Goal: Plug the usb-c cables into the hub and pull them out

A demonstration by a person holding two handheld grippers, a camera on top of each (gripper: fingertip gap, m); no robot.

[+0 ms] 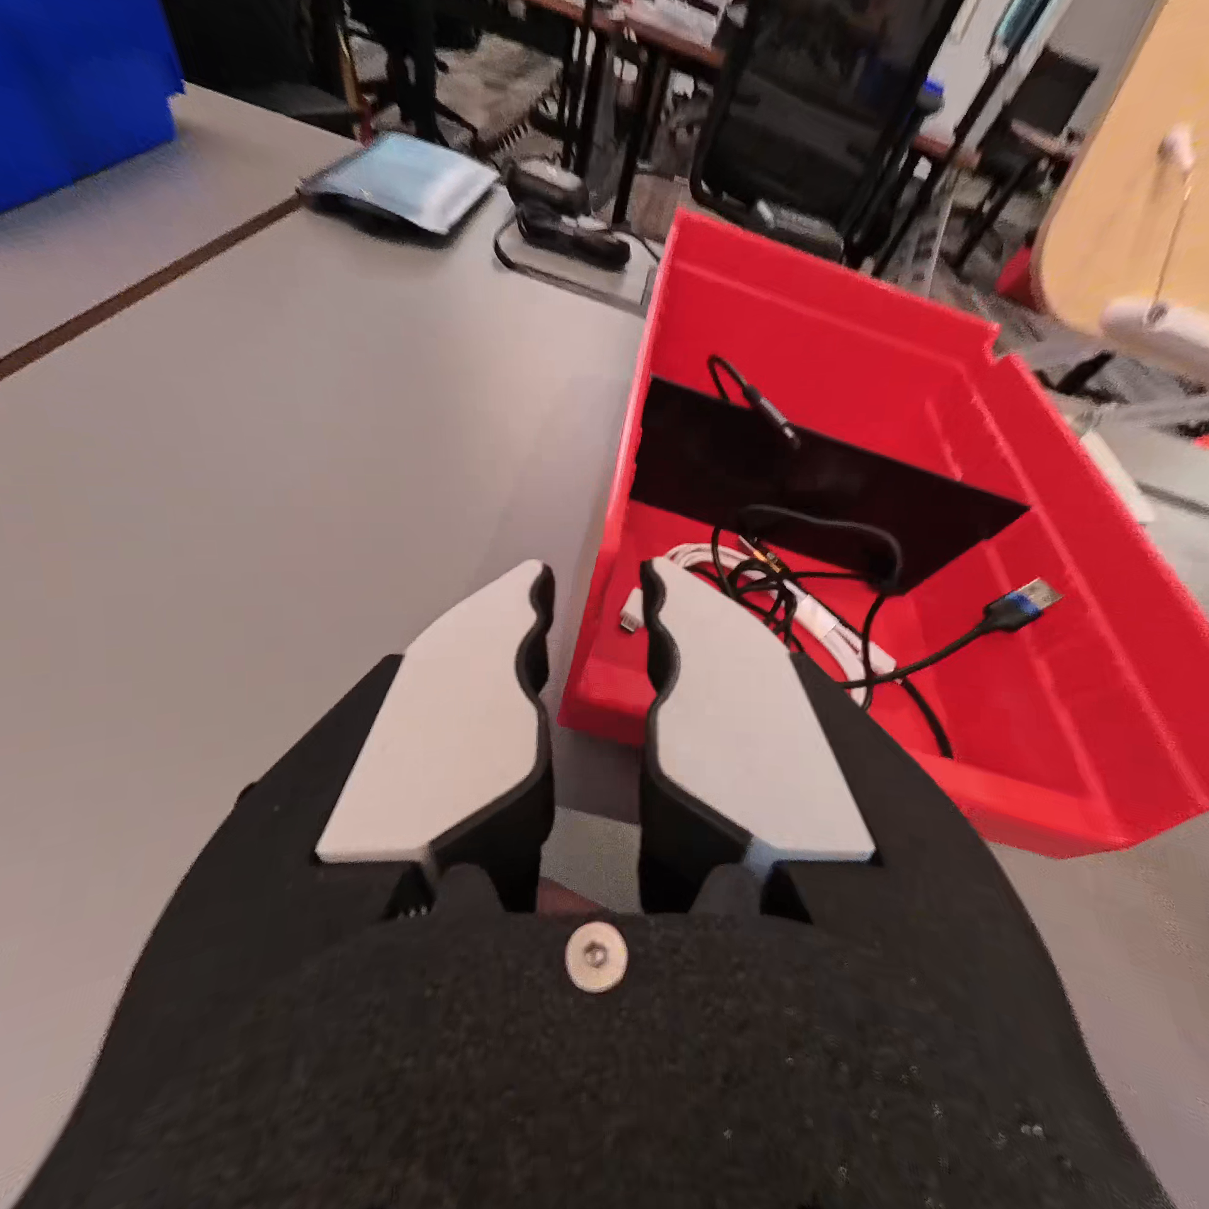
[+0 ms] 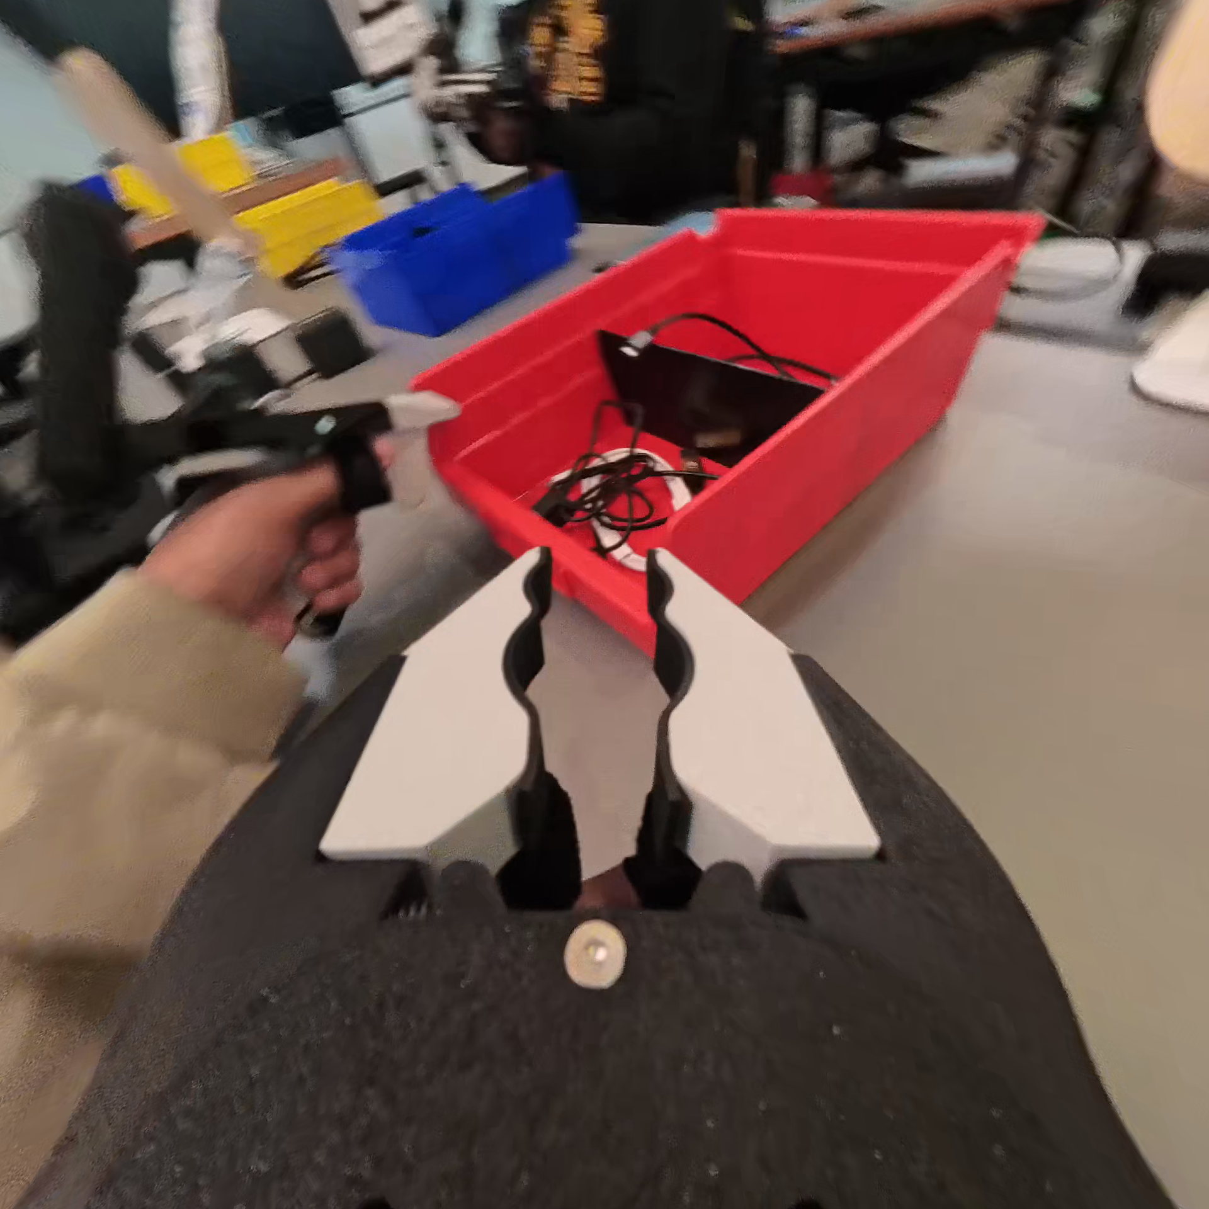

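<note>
Red plastic bin point(image 1: 818, 314) sits on a grey table point(image 1: 294, 490), at about one o'clock from the left gripper point(image 1: 596, 579). Inside it, a black divider point(image 1: 785, 484) stands across the middle. On its near side lie tangled black cables point(image 1: 772, 589) and a coiled white cable point(image 1: 831, 628); a blue-tipped plug point(image 1: 1020, 605) rests at three o'clock. Both the left gripper and the right gripper point(image 2: 598, 566) hover outside the bin with fingers parted, gripping nothing. I cannot make out the hub.

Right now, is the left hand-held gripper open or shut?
Open. The left hand-held gripper shows a clear gap between its fingers, with nothing held; the red bin rim shows through it.
</note>
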